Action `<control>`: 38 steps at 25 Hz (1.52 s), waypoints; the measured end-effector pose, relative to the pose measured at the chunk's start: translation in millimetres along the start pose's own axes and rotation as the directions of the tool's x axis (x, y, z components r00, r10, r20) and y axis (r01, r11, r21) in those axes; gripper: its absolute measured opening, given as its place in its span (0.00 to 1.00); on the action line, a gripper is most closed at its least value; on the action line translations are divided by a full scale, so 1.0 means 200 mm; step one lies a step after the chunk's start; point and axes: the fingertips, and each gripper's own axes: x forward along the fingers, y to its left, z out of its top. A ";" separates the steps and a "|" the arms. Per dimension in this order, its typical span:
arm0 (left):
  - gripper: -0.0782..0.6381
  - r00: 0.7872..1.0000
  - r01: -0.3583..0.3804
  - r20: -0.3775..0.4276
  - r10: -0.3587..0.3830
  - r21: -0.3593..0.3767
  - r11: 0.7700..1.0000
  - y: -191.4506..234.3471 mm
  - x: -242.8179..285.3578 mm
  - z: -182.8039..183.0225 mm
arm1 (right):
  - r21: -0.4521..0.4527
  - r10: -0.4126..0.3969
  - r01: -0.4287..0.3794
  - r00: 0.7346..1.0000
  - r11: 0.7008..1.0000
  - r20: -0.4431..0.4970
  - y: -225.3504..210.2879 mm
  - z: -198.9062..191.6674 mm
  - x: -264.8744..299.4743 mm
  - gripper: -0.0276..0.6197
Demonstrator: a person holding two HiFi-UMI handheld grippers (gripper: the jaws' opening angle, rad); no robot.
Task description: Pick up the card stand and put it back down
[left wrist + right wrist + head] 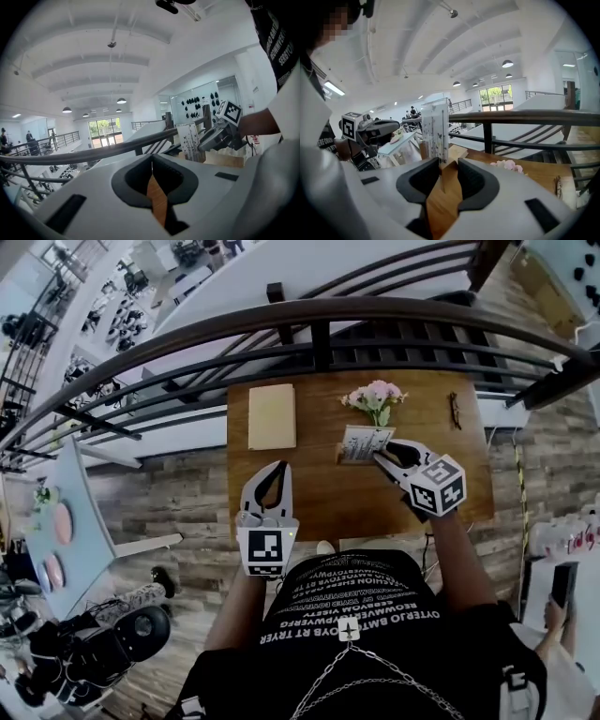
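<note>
Head view: the right gripper (378,457) pinches the white printed card stand with a wooden base (361,442) over the brown wooden table (319,498), just in front of the bunch of pink flowers (375,395). The left gripper (277,466) hovers over the table's near left part, well apart from the stand.

Left gripper view: the jaws are pressed together, with nothing between them.

Right gripper view: the jaws clamp the card stand at its lower edge. The card is upright.
</note>
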 end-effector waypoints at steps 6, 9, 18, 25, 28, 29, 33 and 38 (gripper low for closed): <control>0.15 1.000 0.002 0.004 -0.002 -0.001 1.000 -0.03 -0.01 0.02 | -0.024 0.003 -0.002 1.000 1.000 0.031 0.02 0.11 -0.09 0.25; 0.15 1.000 0.003 0.009 -0.003 0.002 1.000 -0.04 -0.02 0.02 | -0.031 0.002 -0.001 0.999 1.000 0.046 0.04 0.15 -0.13 0.25; 0.15 1.000 0.014 0.014 -0.014 0.003 1.000 -0.11 -0.04 0.01 | -0.008 0.009 -0.009 0.998 1.000 0.068 0.05 0.10 -0.17 0.25; 0.15 1.000 0.023 -0.006 -0.022 0.017 1.000 -0.10 -0.03 0.02 | 0.031 0.003 -0.005 0.998 1.000 0.063 0.01 0.04 -0.13 0.25; 0.15 1.000 0.024 -0.009 -0.024 0.019 1.000 -0.11 -0.03 0.03 | 0.059 -0.004 0.001 0.998 0.998 0.057 -0.02 -0.02 -0.11 0.25; 0.15 1.000 0.024 -0.010 -0.024 0.021 0.999 -0.11 -0.03 0.03 | 0.063 -0.004 0.001 0.999 0.998 0.054 -0.03 -0.04 -0.09 0.25; 0.15 0.999 0.024 -0.022 -0.024 0.022 0.999 -0.11 -0.02 0.03 | 0.066 -0.008 0.005 0.999 0.998 0.046 -0.06 -0.11 -0.04 0.25; 0.15 0.999 0.019 -0.037 -0.018 0.022 1.000 -0.12 -0.01 0.00 | 0.063 -0.011 0.010 1.000 0.998 0.005 -0.11 -0.25 0.03 0.25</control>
